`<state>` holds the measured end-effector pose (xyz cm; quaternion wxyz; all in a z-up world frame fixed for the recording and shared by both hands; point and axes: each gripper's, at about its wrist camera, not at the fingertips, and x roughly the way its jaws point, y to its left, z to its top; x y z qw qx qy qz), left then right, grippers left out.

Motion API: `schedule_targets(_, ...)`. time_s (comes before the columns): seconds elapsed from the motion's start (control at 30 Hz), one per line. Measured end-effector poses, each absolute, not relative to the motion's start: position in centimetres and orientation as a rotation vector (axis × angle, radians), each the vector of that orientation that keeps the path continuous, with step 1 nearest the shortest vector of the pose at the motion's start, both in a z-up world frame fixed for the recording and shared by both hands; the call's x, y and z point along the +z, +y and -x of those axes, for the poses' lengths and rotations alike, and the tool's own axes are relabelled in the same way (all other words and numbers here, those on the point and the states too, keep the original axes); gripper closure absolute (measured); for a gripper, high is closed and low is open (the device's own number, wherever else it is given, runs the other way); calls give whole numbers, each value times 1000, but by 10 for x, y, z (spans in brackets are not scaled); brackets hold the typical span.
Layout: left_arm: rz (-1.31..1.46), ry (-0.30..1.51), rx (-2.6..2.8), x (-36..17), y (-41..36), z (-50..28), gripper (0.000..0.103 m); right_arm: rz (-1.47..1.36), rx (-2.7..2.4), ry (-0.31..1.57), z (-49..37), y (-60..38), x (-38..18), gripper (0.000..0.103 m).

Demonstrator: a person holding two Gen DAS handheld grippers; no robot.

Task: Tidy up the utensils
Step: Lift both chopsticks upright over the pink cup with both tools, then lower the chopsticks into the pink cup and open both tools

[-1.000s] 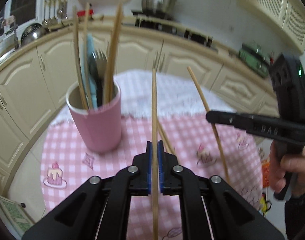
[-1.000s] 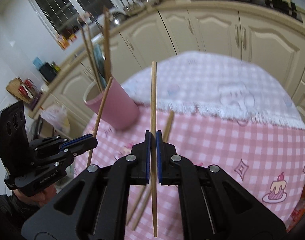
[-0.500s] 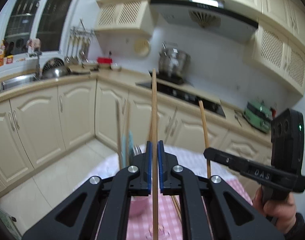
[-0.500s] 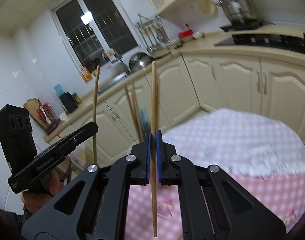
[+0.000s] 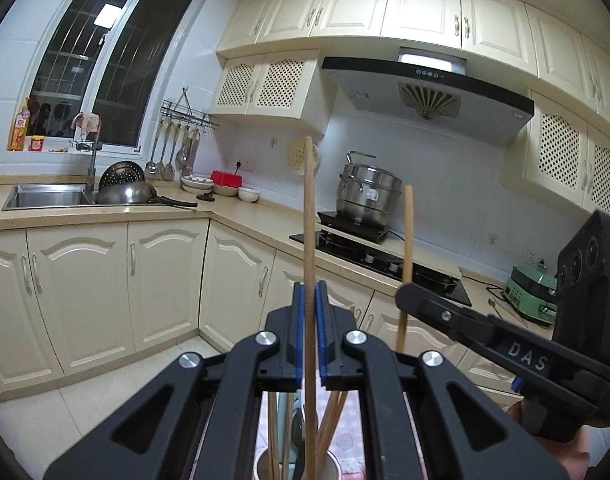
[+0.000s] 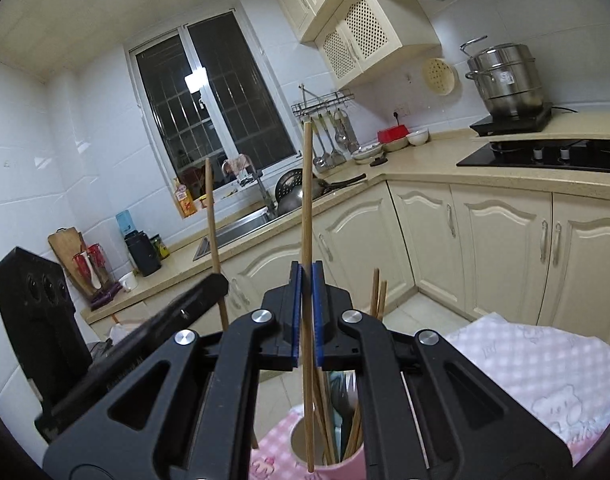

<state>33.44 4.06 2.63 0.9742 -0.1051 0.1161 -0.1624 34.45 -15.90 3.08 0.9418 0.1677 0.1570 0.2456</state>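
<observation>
Each claw (image 5: 310,336) clamped on 1 upright chopstick (image 5: 309,216) above the holder (image 6: 345,465)

Mounted on each gripper, looking nearly level across the kitchen; shared: sink (image 5: 49,196) (image 6: 241,226), steamer pot (image 5: 367,196) (image 6: 505,80).

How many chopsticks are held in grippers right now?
2: one chopstick clamped upright in the left gripper, another chopstick in the right gripper. More sticks stand in the cup.
</observation>
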Motion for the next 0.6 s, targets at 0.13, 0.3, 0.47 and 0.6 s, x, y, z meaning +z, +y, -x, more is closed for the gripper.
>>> schedule_targets(0.13,191,237,-319,14,37,-343,98,-330,488,324,-353,-153,21,98)
schedule_targets(0.3,181,239,-316,0,34,-351,98,-312,467,341,-363,-148,5,97)
schedule_targets(0.47,182,271,-316,-19,33,-360,98,-310,463,361,-369,-145,-7,97)
schedule_targets(0.6,181,287,-314,-32,35,-361,98,-283,471,381,-369,-137,-15,97)
